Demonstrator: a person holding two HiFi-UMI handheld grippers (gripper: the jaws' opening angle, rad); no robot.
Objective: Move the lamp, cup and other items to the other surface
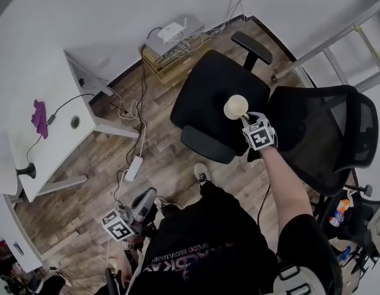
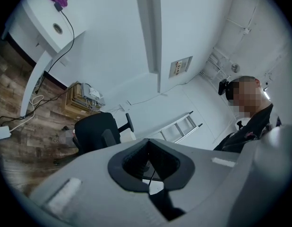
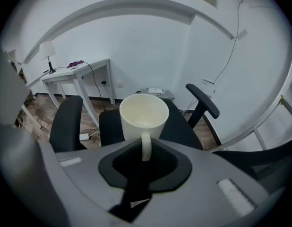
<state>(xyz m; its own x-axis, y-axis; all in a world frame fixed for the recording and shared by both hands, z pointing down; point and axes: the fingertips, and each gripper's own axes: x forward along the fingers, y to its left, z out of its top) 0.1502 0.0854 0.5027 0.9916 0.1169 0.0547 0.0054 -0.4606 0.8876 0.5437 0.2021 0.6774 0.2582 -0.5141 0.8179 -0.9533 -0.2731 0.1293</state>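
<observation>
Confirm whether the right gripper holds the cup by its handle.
Yes, the jaws of the right gripper are closed on the handle of the cream cup in the right gripper view.

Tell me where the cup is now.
Head view, right of centre: the cup is over the black chair seat, its handle held in the right gripper.

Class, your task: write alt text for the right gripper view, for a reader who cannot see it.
The right claw grips a cream cup by its handle, with the seat of a black office chair behind it. Farther back at the left, a white desk against the wall carries a small lamp and a purple object.
</observation>
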